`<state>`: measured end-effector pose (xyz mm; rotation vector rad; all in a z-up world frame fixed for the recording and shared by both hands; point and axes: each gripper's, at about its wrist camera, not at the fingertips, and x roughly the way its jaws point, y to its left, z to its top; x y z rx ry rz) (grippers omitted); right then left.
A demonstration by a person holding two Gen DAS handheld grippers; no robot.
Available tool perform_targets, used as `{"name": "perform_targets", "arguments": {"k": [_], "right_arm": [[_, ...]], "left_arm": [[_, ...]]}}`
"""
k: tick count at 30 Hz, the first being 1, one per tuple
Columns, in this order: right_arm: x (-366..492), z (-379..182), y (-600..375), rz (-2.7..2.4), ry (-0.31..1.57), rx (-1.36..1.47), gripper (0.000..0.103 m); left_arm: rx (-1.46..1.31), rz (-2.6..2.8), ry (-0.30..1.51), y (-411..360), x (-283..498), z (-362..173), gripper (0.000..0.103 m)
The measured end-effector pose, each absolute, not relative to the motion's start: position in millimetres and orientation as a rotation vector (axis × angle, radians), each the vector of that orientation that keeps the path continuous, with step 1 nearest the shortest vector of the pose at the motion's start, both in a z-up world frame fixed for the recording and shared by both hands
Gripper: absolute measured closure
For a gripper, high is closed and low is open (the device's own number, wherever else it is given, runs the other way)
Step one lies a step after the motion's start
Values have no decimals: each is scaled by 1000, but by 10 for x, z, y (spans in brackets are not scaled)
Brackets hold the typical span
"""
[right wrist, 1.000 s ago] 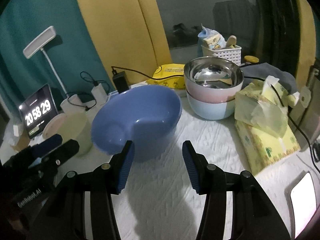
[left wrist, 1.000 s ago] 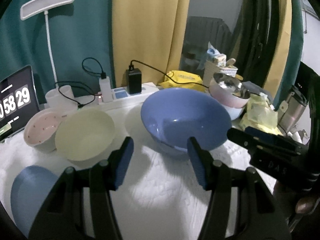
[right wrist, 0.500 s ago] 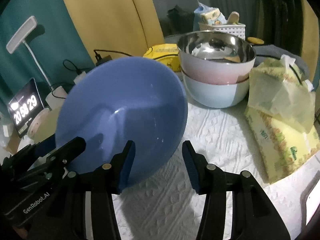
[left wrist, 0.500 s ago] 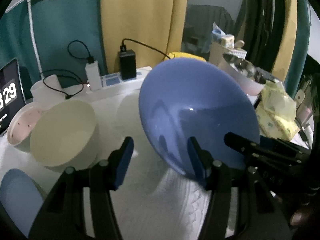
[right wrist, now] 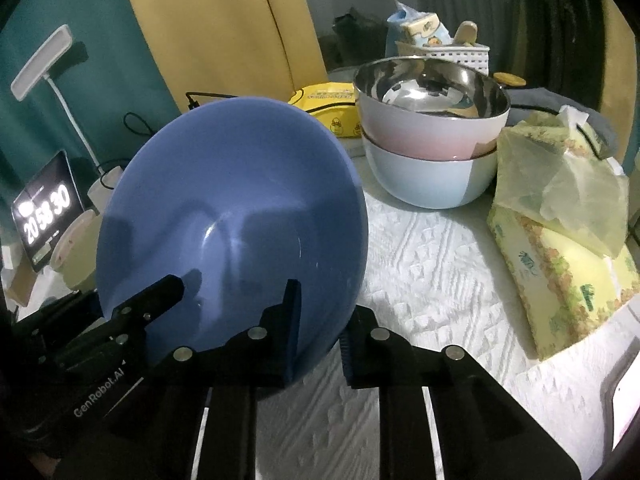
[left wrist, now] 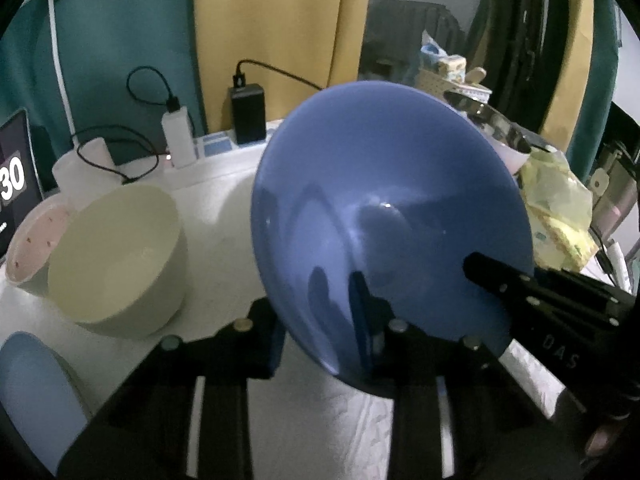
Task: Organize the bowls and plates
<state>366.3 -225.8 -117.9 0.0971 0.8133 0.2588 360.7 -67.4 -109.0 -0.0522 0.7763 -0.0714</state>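
Right wrist: both grippers (right wrist: 318, 330) (left wrist: 320, 320) clamp blue bowl (right wrist: 240, 208) ("GenRobot.AI" on left).

Large glossy blue bowl (left wrist: 384, 216) tilting steeply, opening facing the cameras, pale yellow-green bowl (left wrist: 116, 256) sitting upright beside speckled pink bowl (left wrist: 28, 248), steel-lined pink bowl (right wrist: 432, 120) nesting in pale blue bowl (right wrist: 428, 180)

White quilted table (right wrist: 432, 264) carries stacked bowls (right wrist: 428, 176), tissue pack (right wrist: 560, 264), cream bowl (left wrist: 116, 256).
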Motion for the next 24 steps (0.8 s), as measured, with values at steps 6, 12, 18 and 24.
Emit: {"name": "perform_targets", "arguments": {"k": [6, 12, 18, 24], "right_arm": [[3494, -1060, -2250, 252, 796, 99, 85], [3282, -966, -2200, 251, 793, 95, 85], [3047, -920, -2131, 252, 791, 93, 85], [2844, -911, -2069, 258, 799, 90, 85]], "left_arm": [[-55, -78, 745, -664, 3411, -970, 73], [-58, -83, 735, -610, 3174, -908, 73], [-56, -90, 730, -551, 2928, -883, 73], [-61, -89, 736, -493, 2742, -903, 73]]}}
